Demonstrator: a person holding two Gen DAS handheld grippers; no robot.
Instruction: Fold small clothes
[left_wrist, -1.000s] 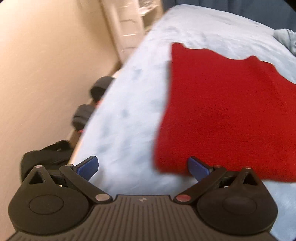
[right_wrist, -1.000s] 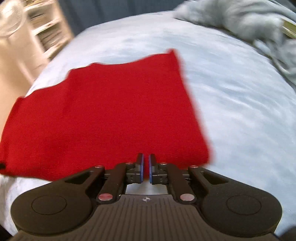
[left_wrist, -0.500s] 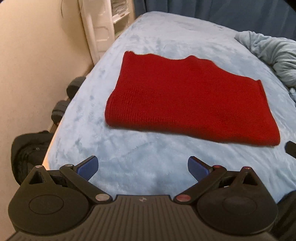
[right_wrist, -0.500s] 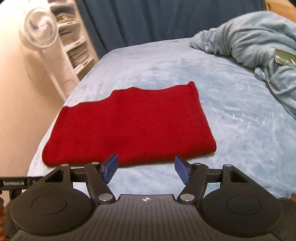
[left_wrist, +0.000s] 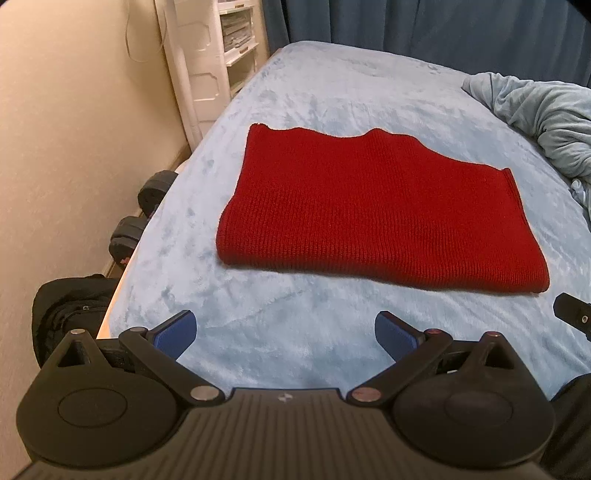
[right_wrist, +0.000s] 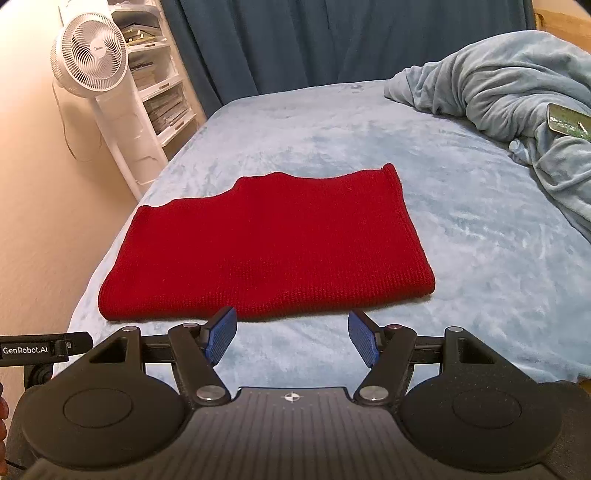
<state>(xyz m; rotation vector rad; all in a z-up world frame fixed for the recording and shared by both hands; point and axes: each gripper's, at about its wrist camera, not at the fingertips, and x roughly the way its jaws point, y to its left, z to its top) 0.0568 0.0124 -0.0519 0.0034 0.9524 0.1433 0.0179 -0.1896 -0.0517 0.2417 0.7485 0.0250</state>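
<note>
The red knit garment (left_wrist: 373, 214) lies folded flat on the bed (left_wrist: 303, 332), near its left edge. Next I'd pinch the left corners and fold across evenly. My left claw (left_wrist: 284, 332) and right claw (right_wrist: 291, 338) hover near, angled down, jaws apart, empty; the right just opened.

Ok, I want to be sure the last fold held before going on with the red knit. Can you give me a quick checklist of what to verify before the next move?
1. Left gripper open, nothing between its jaws: ok.
2. Right gripper open, having just opened, nothing between its jaws: ok.
3. Red knit lies flat on the bed, near edge folded over: ok.
4. Far edge of the knit lined up: not ok, it runs uneven and stepped.
5. Knit clear of the rumpled blanket: ok, bare bed lies between them.
6. Layers underneath smooth: cannot tell, they are hidden.
</note>
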